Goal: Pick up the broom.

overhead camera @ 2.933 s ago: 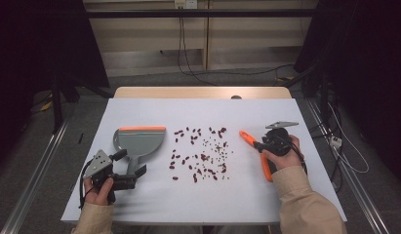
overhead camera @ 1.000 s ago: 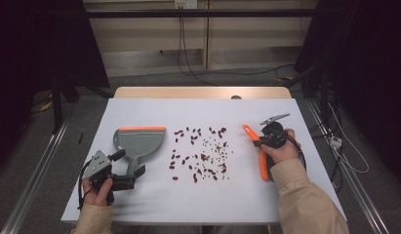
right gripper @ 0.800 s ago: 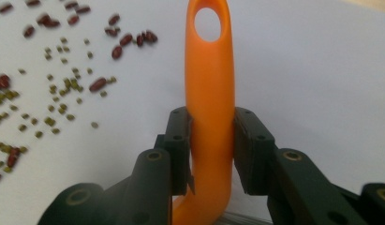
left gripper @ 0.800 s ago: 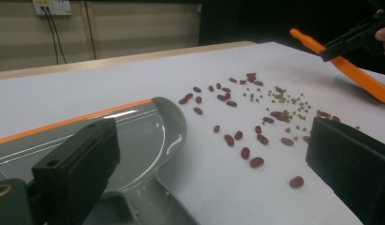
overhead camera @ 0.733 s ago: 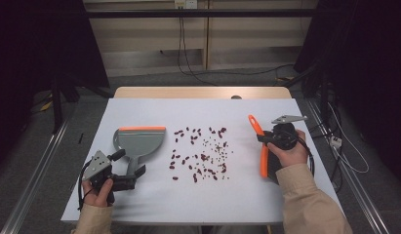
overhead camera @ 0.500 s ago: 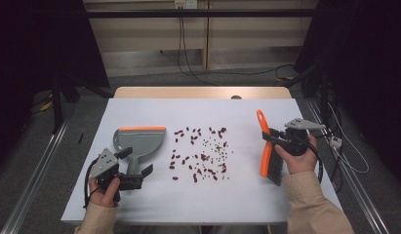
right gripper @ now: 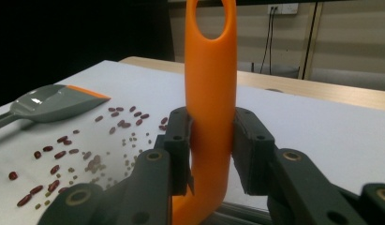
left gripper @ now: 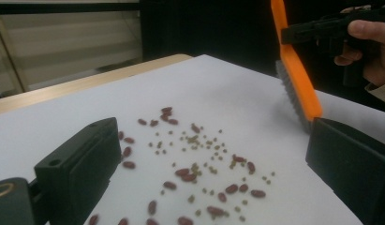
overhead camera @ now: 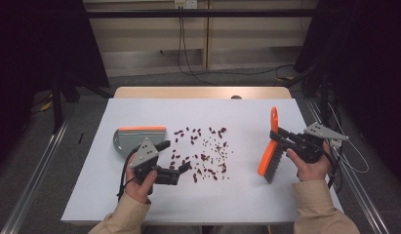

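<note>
Red beans and small green seeds point(overhead camera: 203, 148) lie scattered mid-table, also seen as the beans point(left gripper: 195, 173) and the beans point(right gripper: 63, 154). A grey dustpan point(overhead camera: 134, 136) with an orange lip lies to their left; the dustpan point(right gripper: 54, 105) rests flat. My left gripper point(overhead camera: 173, 157) hovers just in front of the dustpan, pointing at the beans. In the left gripper view, the left gripper point(left gripper: 213, 140) is open with nothing between its jaws. My right gripper point(overhead camera: 281, 139) is shut on the handle of an orange brush point(overhead camera: 269, 151), held right of the beans, bristles down. The right gripper point(right gripper: 211, 140) clamps the brush point(right gripper: 211, 70); the brush point(left gripper: 295, 79) stands beyond the beans.
A white sheet point(overhead camera: 237, 204) covers the table, with a strip of wood point(overhead camera: 203, 92) along the far edge. Metal rails point(overhead camera: 37, 170) run along both sides on the floor. Cables point(overhead camera: 354, 161) trail off the right side.
My left hand has moved right, from beside the dustpan's handle towards the beans. My right hand has swung the brush from a slant to near upright and carried it right.
</note>
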The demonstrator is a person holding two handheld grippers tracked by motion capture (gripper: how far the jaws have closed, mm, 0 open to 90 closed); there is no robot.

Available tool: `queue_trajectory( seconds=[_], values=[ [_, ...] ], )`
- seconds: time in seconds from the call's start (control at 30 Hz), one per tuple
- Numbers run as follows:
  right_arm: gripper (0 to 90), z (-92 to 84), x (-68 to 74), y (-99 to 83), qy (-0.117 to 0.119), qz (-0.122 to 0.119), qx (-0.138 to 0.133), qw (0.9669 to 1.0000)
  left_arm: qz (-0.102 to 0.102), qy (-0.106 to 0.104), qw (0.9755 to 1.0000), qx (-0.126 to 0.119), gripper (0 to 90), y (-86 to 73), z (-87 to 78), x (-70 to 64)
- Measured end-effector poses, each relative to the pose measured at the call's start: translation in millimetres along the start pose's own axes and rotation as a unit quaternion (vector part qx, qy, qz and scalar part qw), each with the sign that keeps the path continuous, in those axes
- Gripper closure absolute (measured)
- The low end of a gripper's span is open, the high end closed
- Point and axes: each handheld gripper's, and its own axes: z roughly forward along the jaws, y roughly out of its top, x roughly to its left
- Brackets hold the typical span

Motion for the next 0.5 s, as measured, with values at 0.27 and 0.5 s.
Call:
queue_trajectory(
  seconds=[0.27, 0.5],
  values=[
    [69.6, 1.9, 3.9, 6.8, 0.014, -0.001, -0.029, 0.9995, -0.005, -0.034, 0.9994, 0.006, 4.1, 4.8, 32.3, -8.7],
    [69.6, 12.0, 12.4, 14.2, 0.026, -0.006, -0.045, 0.9986, -0.011, -0.085, 0.9963, 0.011, 6.5, 10.9, 60.7, -13.9]
  ],
)
